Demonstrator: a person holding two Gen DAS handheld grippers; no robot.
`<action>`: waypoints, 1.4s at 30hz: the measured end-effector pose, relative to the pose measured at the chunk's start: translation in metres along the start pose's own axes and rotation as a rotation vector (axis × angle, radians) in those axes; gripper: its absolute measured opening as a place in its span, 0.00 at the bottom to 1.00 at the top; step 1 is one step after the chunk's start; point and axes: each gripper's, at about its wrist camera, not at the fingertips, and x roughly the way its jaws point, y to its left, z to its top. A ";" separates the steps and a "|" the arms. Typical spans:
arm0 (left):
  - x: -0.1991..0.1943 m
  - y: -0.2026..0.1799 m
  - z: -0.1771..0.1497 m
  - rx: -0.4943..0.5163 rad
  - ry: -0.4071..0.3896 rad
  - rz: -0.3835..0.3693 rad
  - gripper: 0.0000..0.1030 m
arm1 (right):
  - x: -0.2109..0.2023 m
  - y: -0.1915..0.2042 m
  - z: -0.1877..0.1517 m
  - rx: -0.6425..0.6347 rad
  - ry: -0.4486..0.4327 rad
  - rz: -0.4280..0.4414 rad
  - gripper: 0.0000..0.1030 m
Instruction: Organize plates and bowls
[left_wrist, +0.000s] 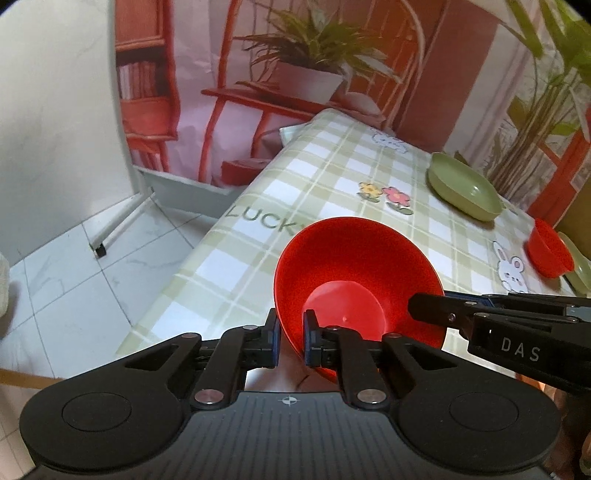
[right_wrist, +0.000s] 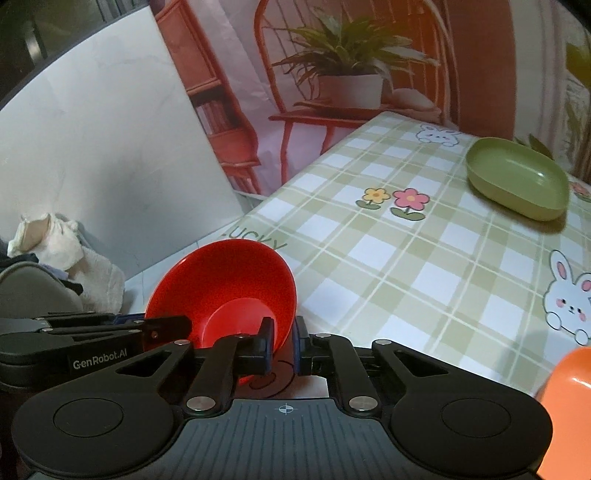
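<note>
Red bowl hangs tilted over the desk edge, its rim pinched by both my left tool and right tool. Green dish and another red bowl sit apart, unstacked; sorting looks barely started.

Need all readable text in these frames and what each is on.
"DAS" on the right gripper body, seen from the left wrist view.
"GenRobot.AI" on the left gripper body, seen from the right wrist view.
"LUCKY" on the checked tablecloth, its last letter hidden by the red bowl in the left view, the first letters hidden in the right view.
Book spines on the backdrop: unreadable.
</note>
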 end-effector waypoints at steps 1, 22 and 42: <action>-0.001 -0.003 0.001 0.009 -0.004 -0.002 0.13 | -0.004 -0.001 0.000 0.002 -0.008 -0.005 0.09; -0.020 -0.128 0.022 0.221 -0.087 -0.124 0.13 | -0.099 -0.092 -0.008 0.203 -0.235 -0.094 0.08; 0.024 -0.278 0.033 0.334 -0.064 -0.340 0.13 | -0.184 -0.235 -0.037 0.380 -0.405 -0.270 0.08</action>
